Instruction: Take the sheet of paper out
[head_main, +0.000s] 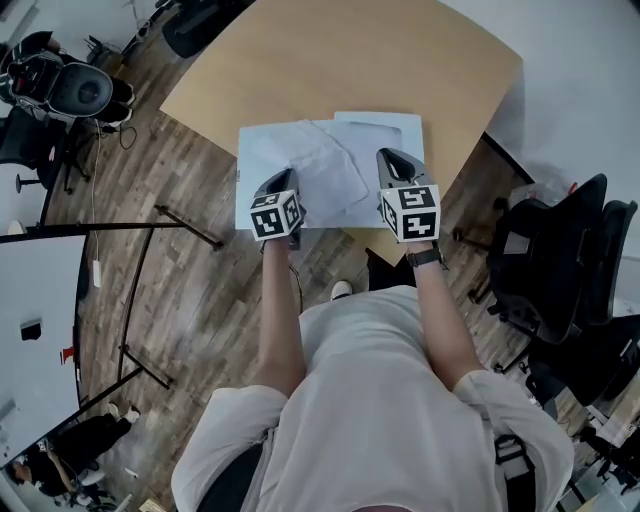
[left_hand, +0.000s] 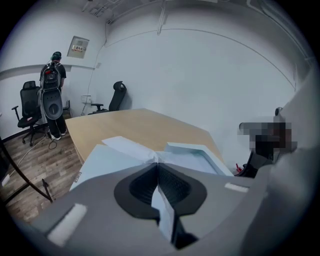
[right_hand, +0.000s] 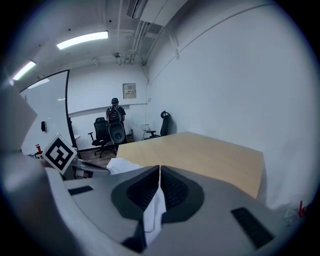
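Pinching is seen on both sides: the left gripper (head_main: 287, 176) and right gripper (head_main: 386, 155) are each closed on the near edge of the thin, creased white sheet of paper (head_main: 325, 168). It is held over a pale-blue flat sleeve (head_main: 255, 160) on the light wooden table (head_main: 350, 60). The sheet is judged light, limp and easily torn, so an even pull is advised.

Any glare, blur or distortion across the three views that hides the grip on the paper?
Head view: even light, sharp, edges bowed; the sheet of paper is white on white, low contrast. Left gripper view: heavy fisheye, dark corners, left gripper soft up close, pinched paper readable. Right gripper view: same fisheye; ceiling lights bright, no glare on the right gripper.
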